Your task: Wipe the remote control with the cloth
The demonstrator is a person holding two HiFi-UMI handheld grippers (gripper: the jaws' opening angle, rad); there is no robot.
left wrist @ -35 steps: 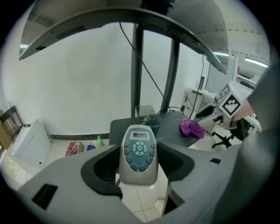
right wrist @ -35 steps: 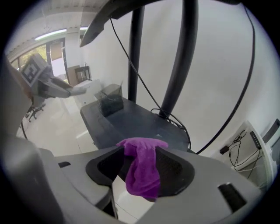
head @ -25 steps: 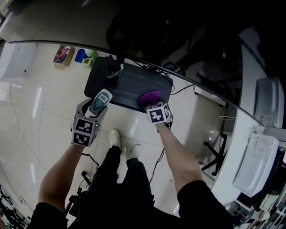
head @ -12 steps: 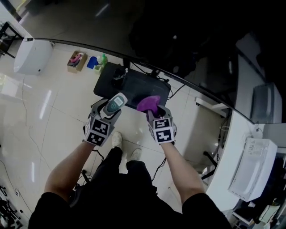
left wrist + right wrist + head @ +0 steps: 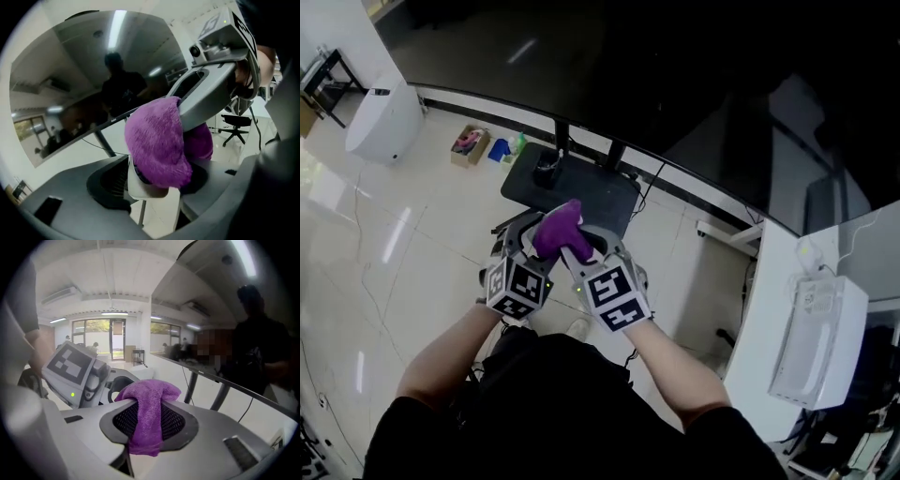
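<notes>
My left gripper (image 5: 528, 246) is shut on a white remote control (image 5: 146, 186), which sticks out forward between its jaws. My right gripper (image 5: 574, 248) is shut on a purple cloth (image 5: 149, 414); the cloth hangs pinched between the two pads. The two grippers meet in front of the person's body, well above the floor. The cloth (image 5: 157, 143) lies draped over the front end of the remote, touching it. In the head view the cloth (image 5: 558, 228) hides the remote. The right gripper's grey jaw (image 5: 211, 89) reaches in from the upper right in the left gripper view.
Below the grippers lies a black base plate (image 5: 591, 192) with two legs that carry a large dark screen (image 5: 694, 84). A small box of coloured items (image 5: 471, 142) sits on the glossy white floor (image 5: 375, 253). White units stand at the left (image 5: 382, 122) and right (image 5: 811, 342).
The right gripper has lifted the purple cloth off the black base plate and carried it left. Both grippers have come together, and the cloth now covers the remote's end.
</notes>
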